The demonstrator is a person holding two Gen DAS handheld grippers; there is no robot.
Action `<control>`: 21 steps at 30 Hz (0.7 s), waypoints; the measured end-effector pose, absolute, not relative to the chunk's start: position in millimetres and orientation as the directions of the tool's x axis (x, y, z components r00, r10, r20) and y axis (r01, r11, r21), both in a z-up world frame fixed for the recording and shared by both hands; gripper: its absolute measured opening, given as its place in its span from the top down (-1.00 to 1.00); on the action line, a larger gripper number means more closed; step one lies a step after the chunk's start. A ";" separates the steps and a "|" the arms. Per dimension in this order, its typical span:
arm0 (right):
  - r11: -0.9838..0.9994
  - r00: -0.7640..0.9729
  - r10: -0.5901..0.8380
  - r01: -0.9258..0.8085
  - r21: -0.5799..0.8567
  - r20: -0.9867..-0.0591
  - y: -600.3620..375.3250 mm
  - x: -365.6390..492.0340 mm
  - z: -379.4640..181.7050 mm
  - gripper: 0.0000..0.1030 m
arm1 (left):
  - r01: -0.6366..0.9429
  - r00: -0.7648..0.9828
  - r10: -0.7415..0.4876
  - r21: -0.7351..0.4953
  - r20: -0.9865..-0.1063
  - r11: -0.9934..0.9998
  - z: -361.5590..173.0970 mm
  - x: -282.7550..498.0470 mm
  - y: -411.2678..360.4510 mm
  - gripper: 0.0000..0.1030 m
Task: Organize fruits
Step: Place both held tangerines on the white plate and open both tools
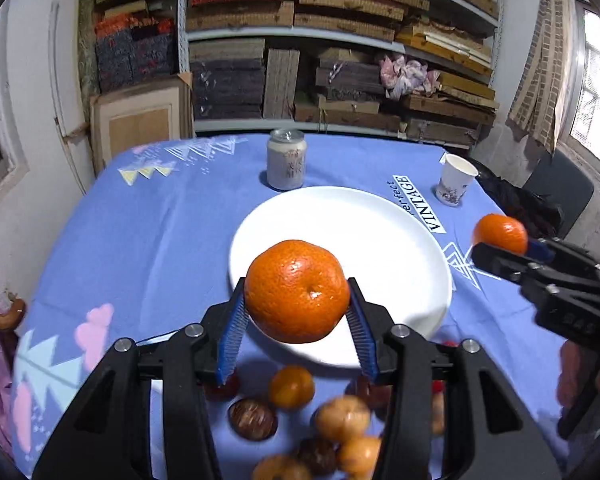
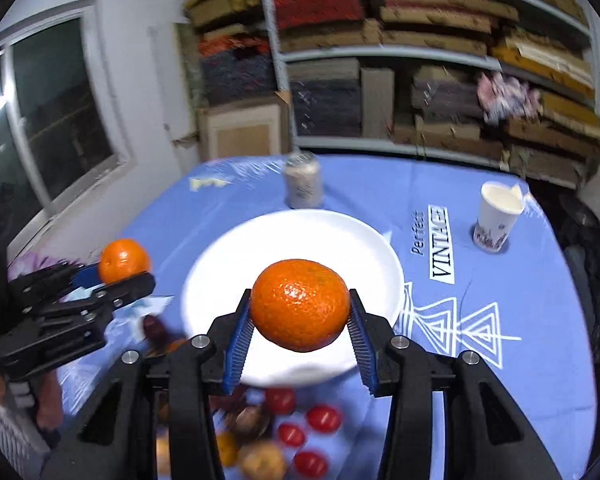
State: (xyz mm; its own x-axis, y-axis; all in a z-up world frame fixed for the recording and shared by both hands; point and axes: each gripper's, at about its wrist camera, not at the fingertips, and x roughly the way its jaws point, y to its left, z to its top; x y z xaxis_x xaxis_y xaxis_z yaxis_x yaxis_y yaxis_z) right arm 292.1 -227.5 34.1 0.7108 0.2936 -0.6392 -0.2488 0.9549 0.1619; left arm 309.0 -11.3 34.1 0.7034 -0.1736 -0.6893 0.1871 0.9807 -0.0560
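My left gripper (image 1: pixel 297 300) is shut on a tangerine (image 1: pixel 296 290), lifted above the near rim of an empty white plate (image 1: pixel 340 216). My right gripper (image 2: pixel 299 312) is shut on a second tangerine (image 2: pixel 299 309) over the plate (image 2: pixel 292 240) as well. Each gripper shows in the other view: the right one (image 1: pixel 500 246) with its fruit (image 1: pixel 500 234) at the right, the left one (image 2: pixel 128 274) with its fruit (image 2: pixel 124 260) at the left. Several loose fruits (image 1: pixel 320 420) lie on the blue cloth below: tangerines, brown round ones and small red ones (image 2: pixel 312 428).
A glass jar (image 1: pixel 286 164) stands behind the plate and a paper cup (image 1: pixel 456 178) at the back right. The blue tablecloth (image 1: pixel 160 220) covers the table. Shelves of stacked boards (image 1: pixel 340 40) fill the wall behind. A window (image 2: pixel 52 120) is at the left.
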 end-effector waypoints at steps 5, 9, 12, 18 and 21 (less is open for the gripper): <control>0.963 0.640 0.268 -0.202 0.178 -0.720 -224.2 346.5 -24.4 0.11 | 0.168 0.637 -0.174 -0.085 -0.751 0.982 -8.3 359.2 -19.4 0.09; 0.968 0.617 0.244 -0.198 0.152 -0.748 -220.2 360.7 -48.2 0.11 | 0.163 0.594 -0.155 -0.070 -0.789 0.984 -34.7 377.0 -22.4 0.09; 0.968 0.612 0.246 -0.195 0.157 -0.752 -221.5 361.4 -53.9 0.10 | 0.158 0.581 -0.156 -0.077 -0.799 0.984 -43.6 380.9 -20.7 0.09; 0.975 0.643 0.193 -0.209 0.073 -0.741 -212.1 353.0 -52.2 -0.02 | 0.168 0.606 -0.154 -0.064 -0.780 0.984 -37.3 372.6 -23.6 0.06; 0.974 0.683 0.179 -0.226 0.029 -0.708 -207.2 345.8 -40.5 -0.28 | 0.168 0.623 -0.161 -0.070 -0.766 0.983 -29.8 369.2 -21.6 -0.08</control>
State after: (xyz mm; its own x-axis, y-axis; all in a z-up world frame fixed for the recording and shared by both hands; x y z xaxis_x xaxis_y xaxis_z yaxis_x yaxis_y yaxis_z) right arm 345.8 -207.2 -40.5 0.6833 0.1792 -0.7078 -0.2256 0.9738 0.0288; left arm 369.2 -21.6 -29.8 0.6229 -0.1612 -0.7656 0.1684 0.9832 -0.0700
